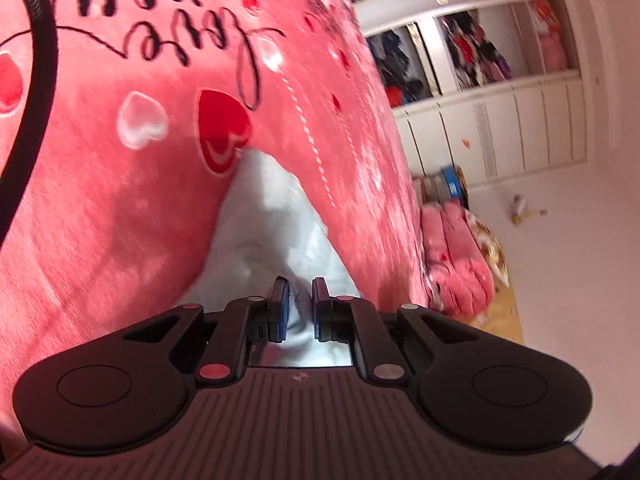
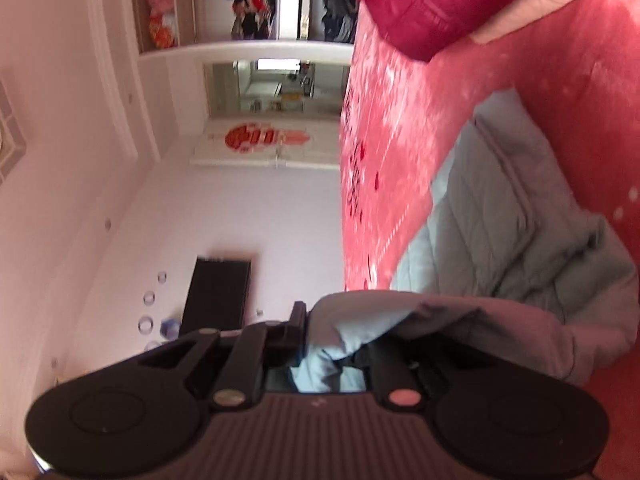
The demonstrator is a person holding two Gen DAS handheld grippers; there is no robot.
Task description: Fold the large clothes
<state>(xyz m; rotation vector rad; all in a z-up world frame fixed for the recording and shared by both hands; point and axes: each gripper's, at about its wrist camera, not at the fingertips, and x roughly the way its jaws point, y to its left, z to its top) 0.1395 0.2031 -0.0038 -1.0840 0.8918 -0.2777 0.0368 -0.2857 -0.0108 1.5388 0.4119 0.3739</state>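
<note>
Pale grey quilted cloth is what both grippers are busy with: a padded jacket (image 1: 264, 240) lying on a bed covered by a pink fleece blanket (image 1: 100, 200) printed with red and white hearts and black script.

From the left wrist view, the left gripper (image 1: 300, 308) points along a narrow tongue of the jacket that runs away from it toward the far part of the bed. Its two fingers stand close together with grey cloth between them, so I judge it pinched shut on an edge or corner of the jacket (the frame is blurred, so the exact seam is hard to make out). Holding a corner like this would let the person carry that end over for a fold. A black cable (image 1: 40, 40) curves through the upper left. Off to the right are white wardrobe shelves (image 1: 472, 52) stuffed with clothes and a folded pink bundle (image 1: 460, 256) low beside the bed.

From the right wrist view, the jacket (image 2: 500, 208) lies spread on the pink blanket (image 2: 400, 140), its bulk to the right, with a thick roll of it draped over the right gripper (image 2: 332, 340). Only the left-hand finger (image 2: 298, 320) shows; the other is buried under cloth. It seems closed on the jacket's near edge, probably so both ends move together. A dark red coat (image 2: 420, 4) lies at the far end of the bed.
</note>
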